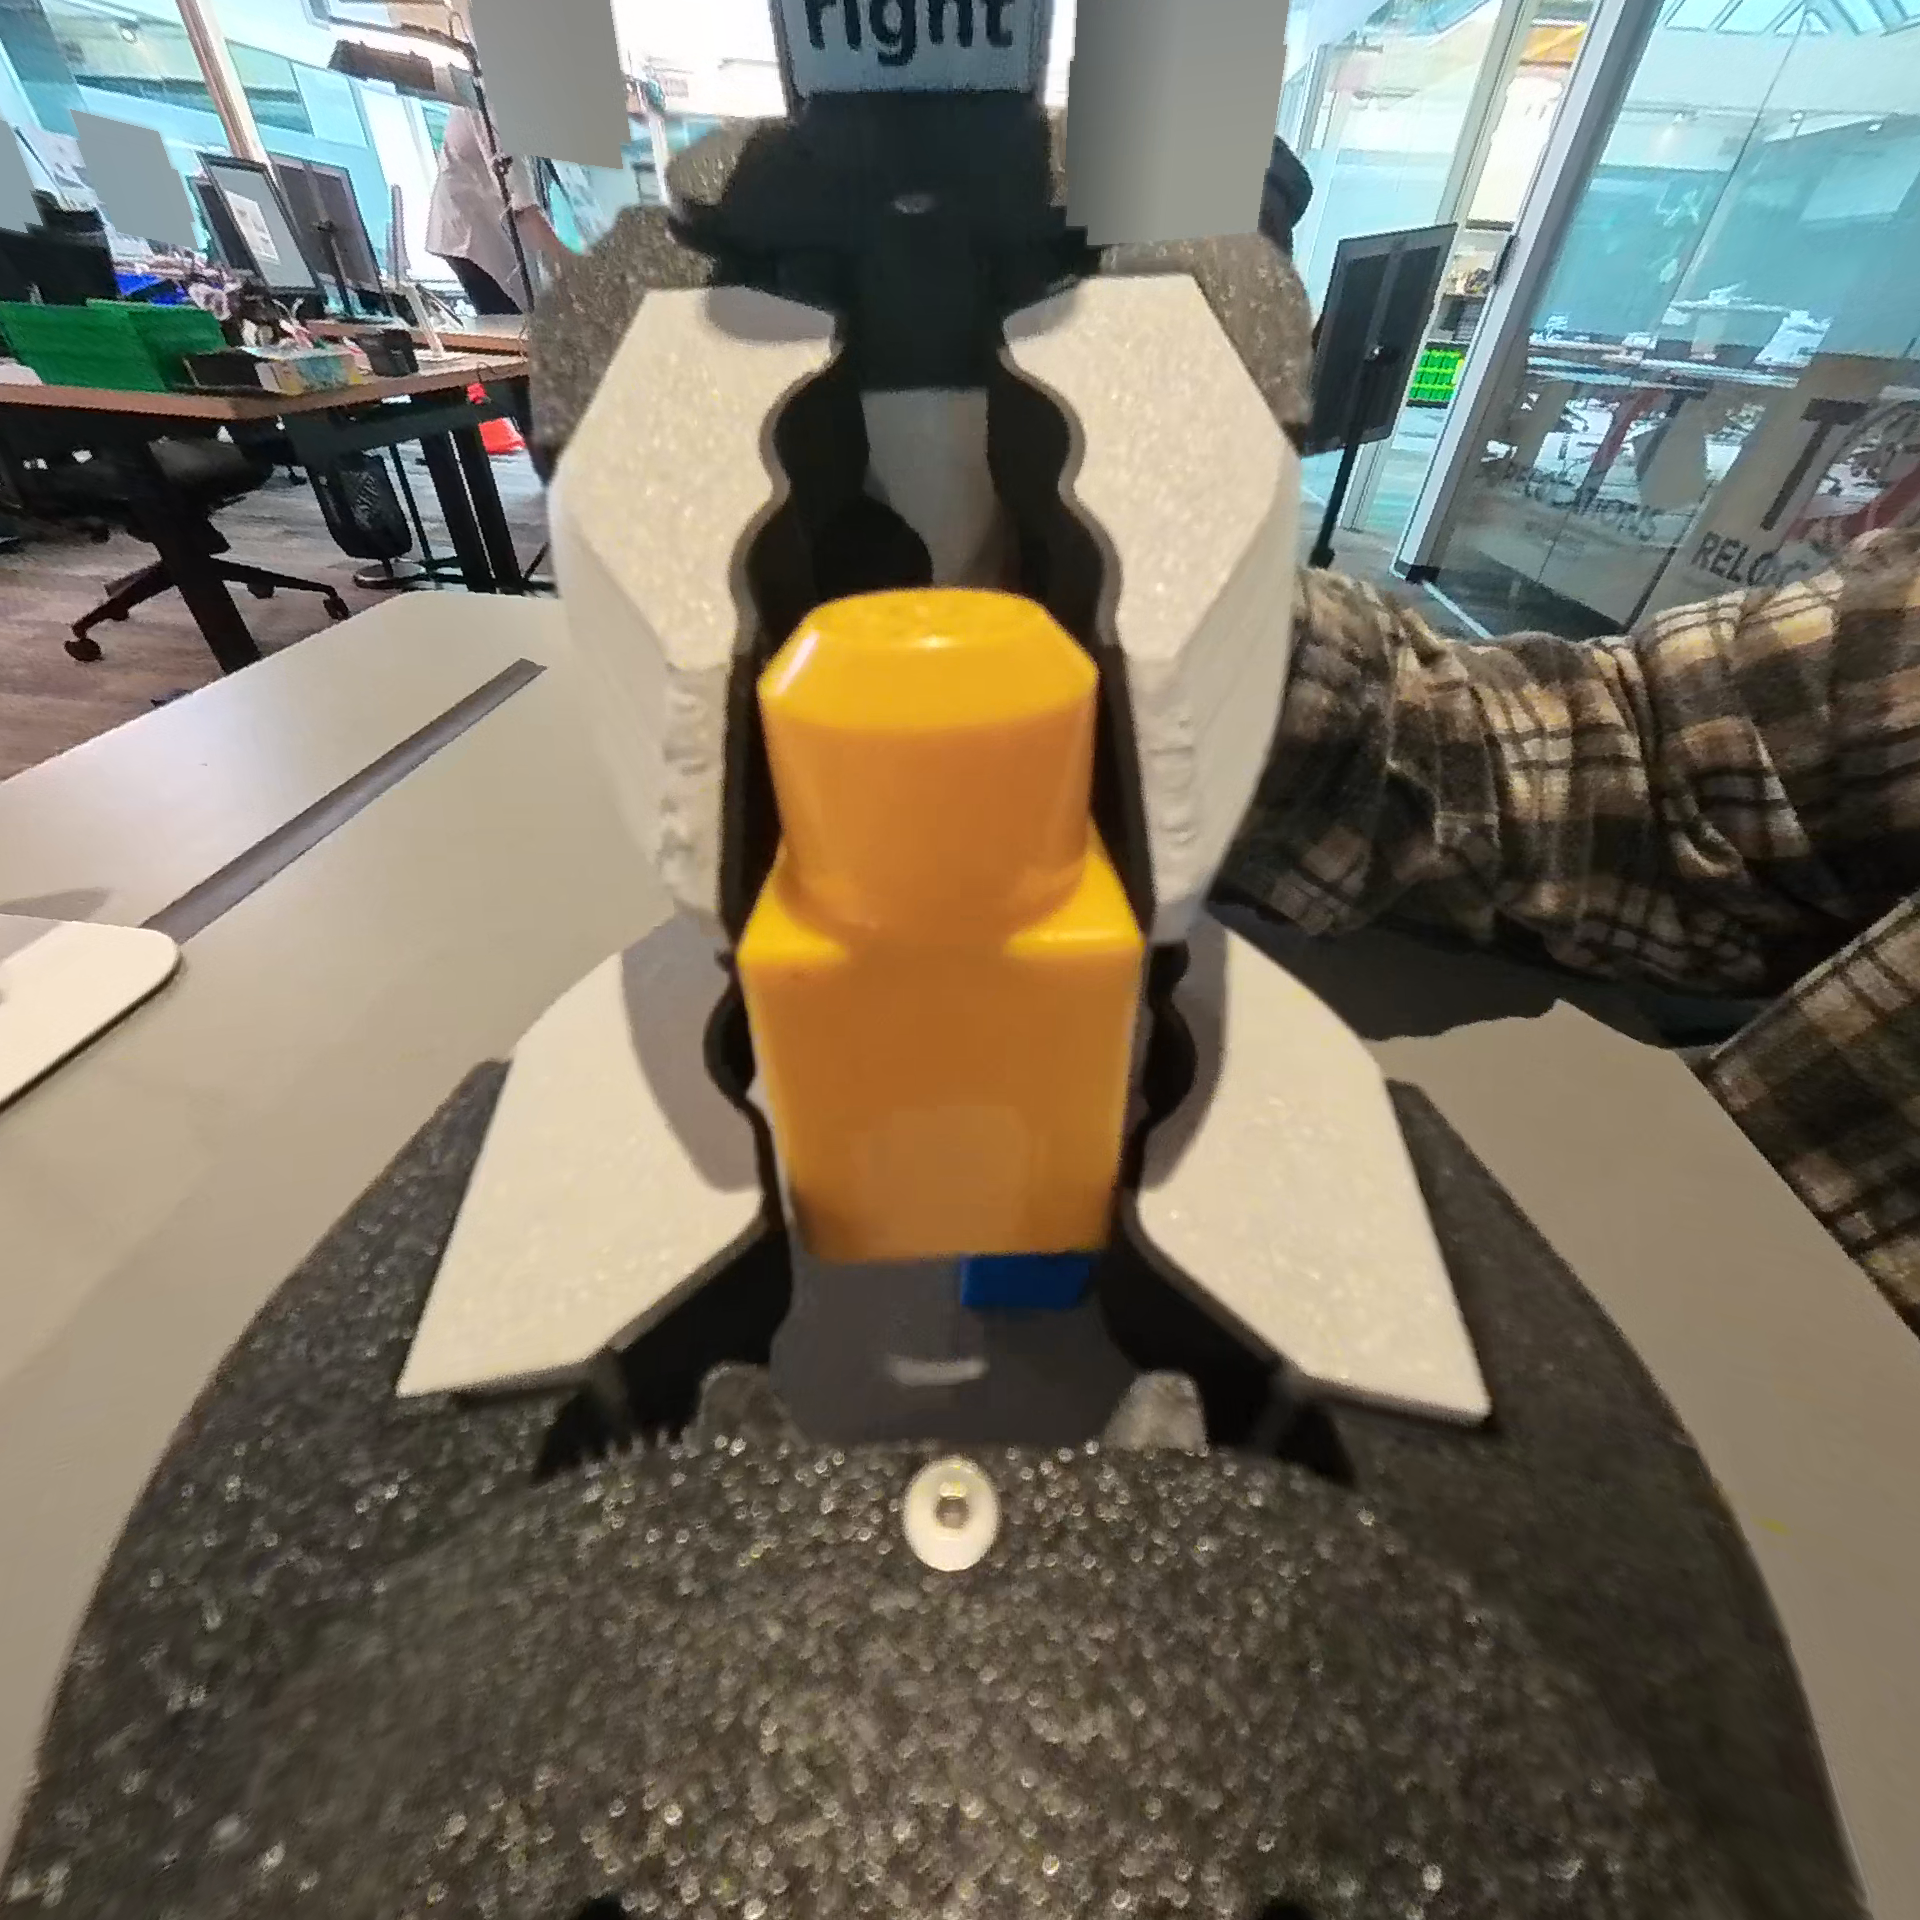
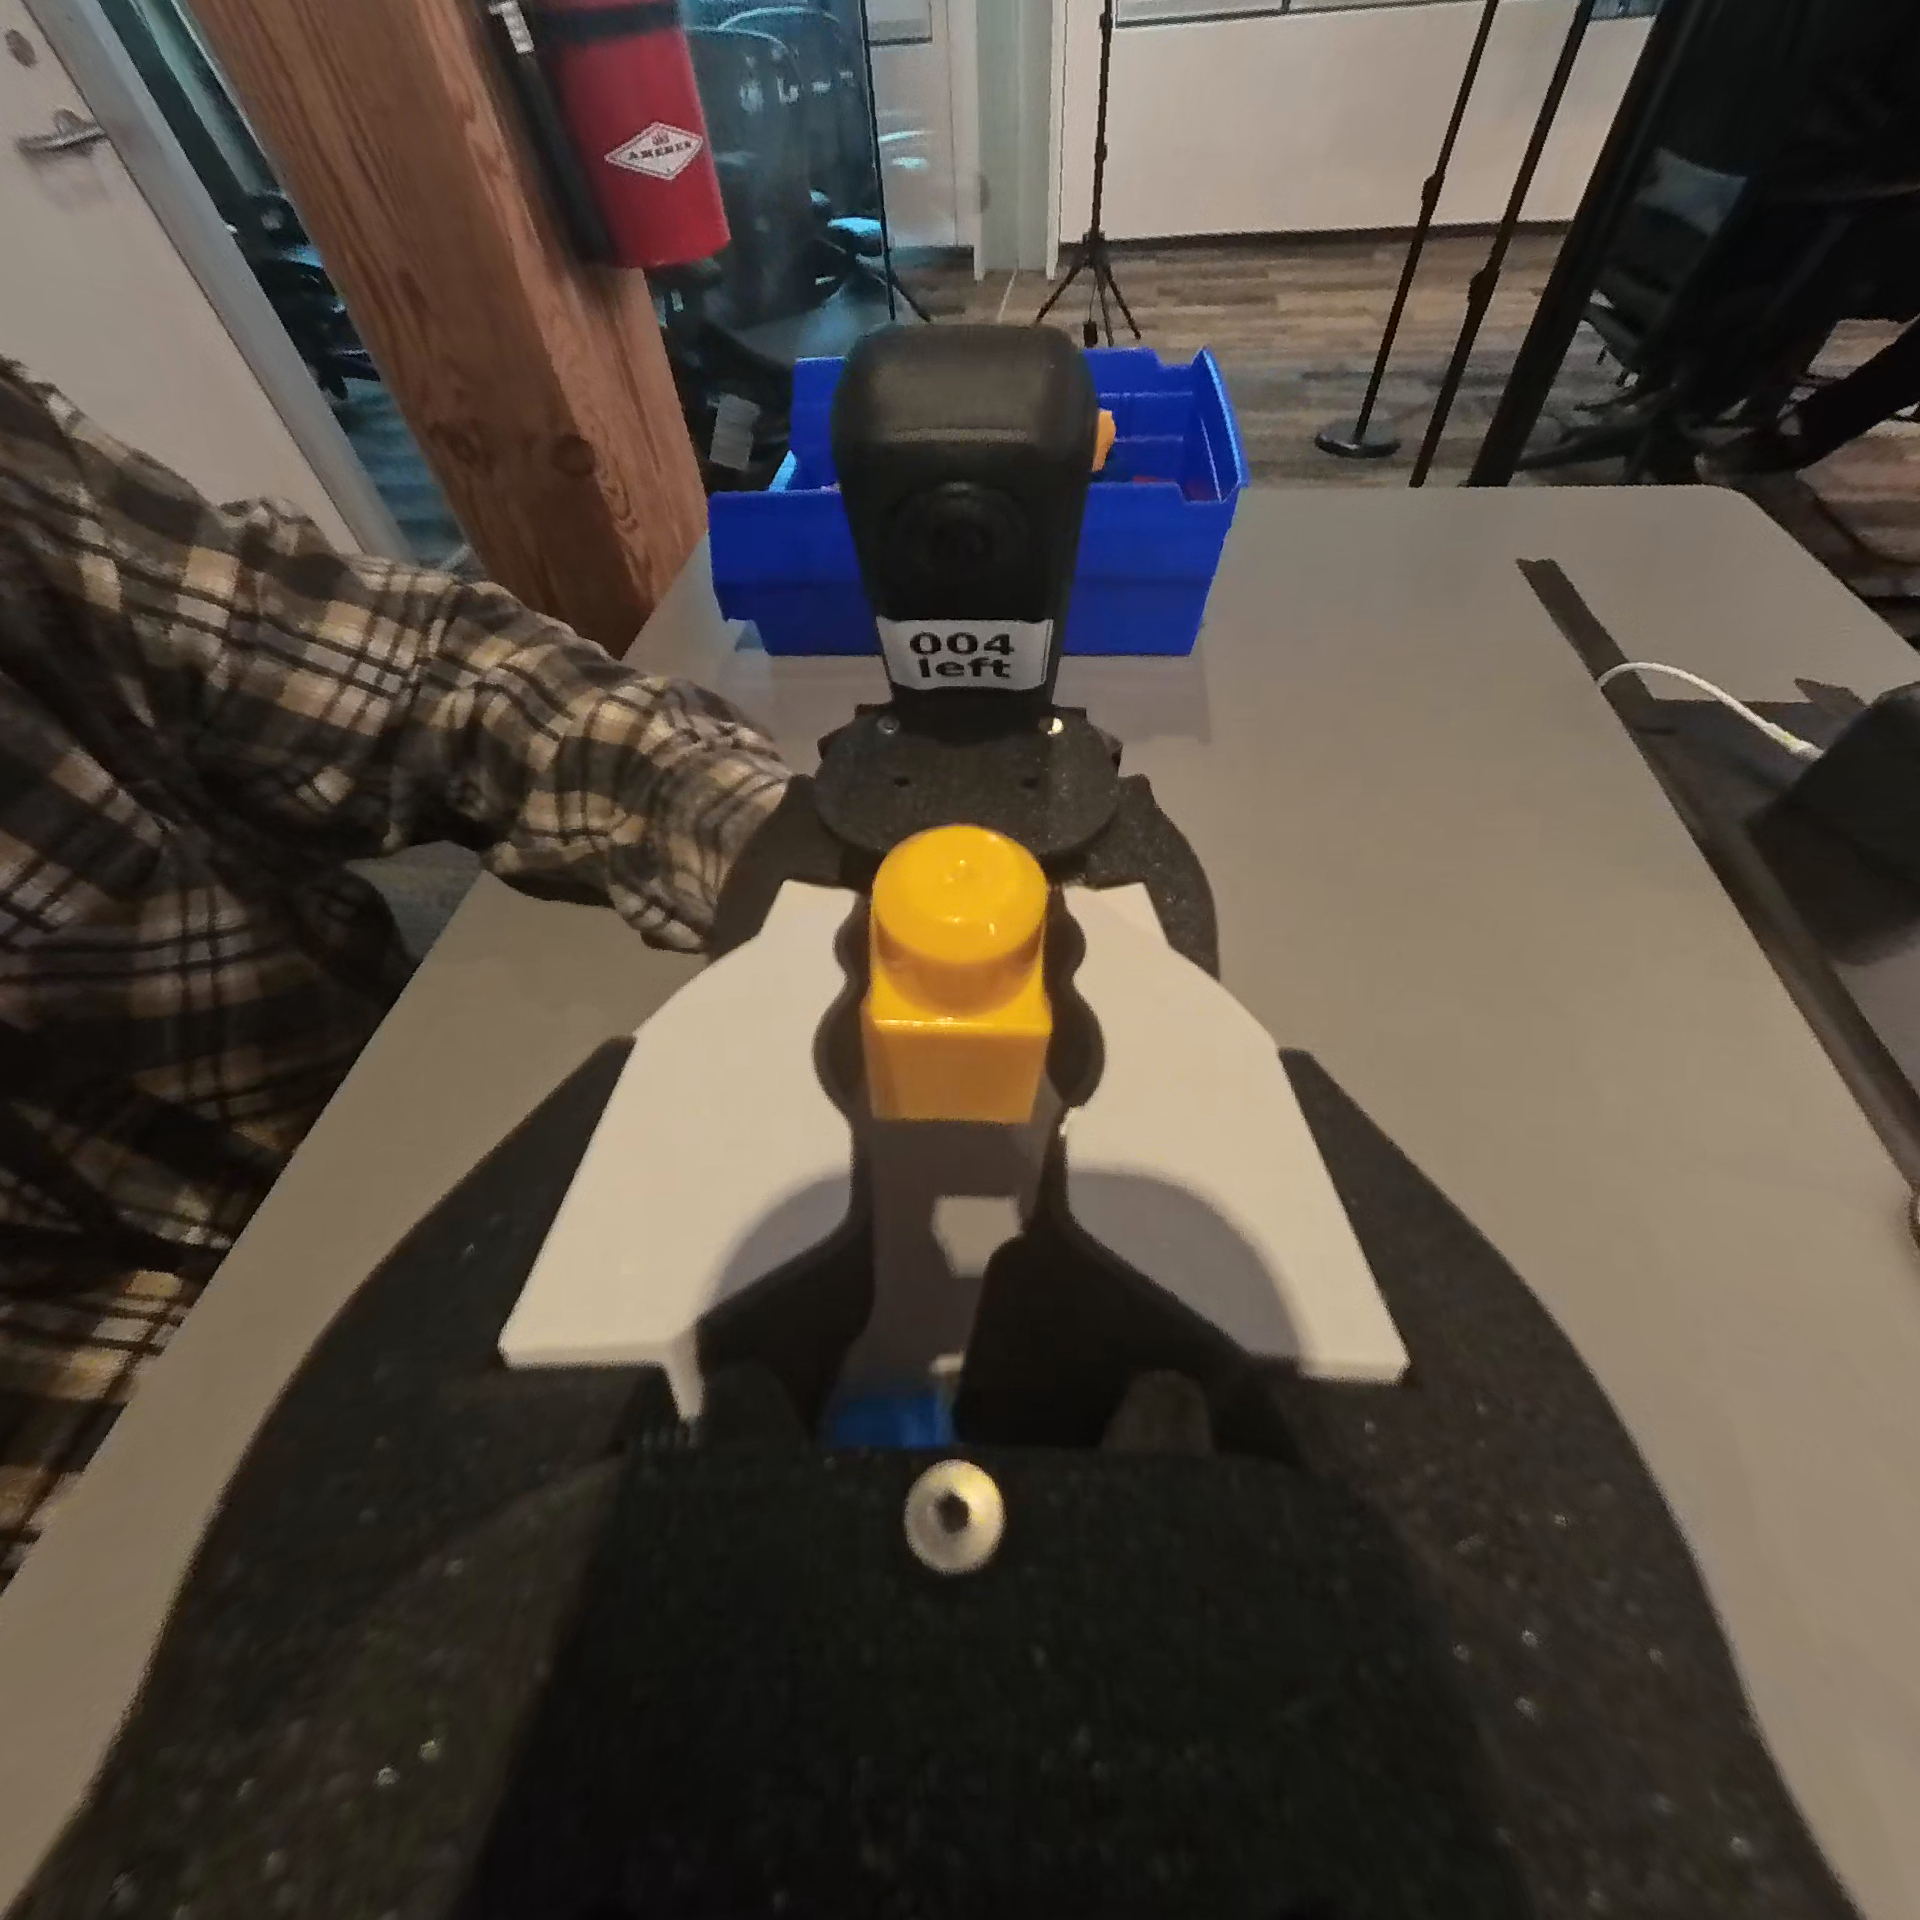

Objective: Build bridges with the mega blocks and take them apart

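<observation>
One yellow block [image 1: 935, 1039] is gripped by two facing claws.

Both grippers [image 1: 940, 1081] [image 2: 956, 1049] face-to-face, jaws clamped.

A glossy, smooth plastic yellow block [image 1: 935, 935] sits between matt white gripper fingers [image 1: 582, 1195] mounted on rough, speckled black bodies. Below the block lies a smooth matt grey table [image 2: 1455, 831]; beside it, a soft plaid cloth sleeve [image 2: 312, 727]. Behind the block stands a shiny blue plastic bin [image 2: 1143, 561], near a grained wooden post [image 2: 468, 312].
</observation>
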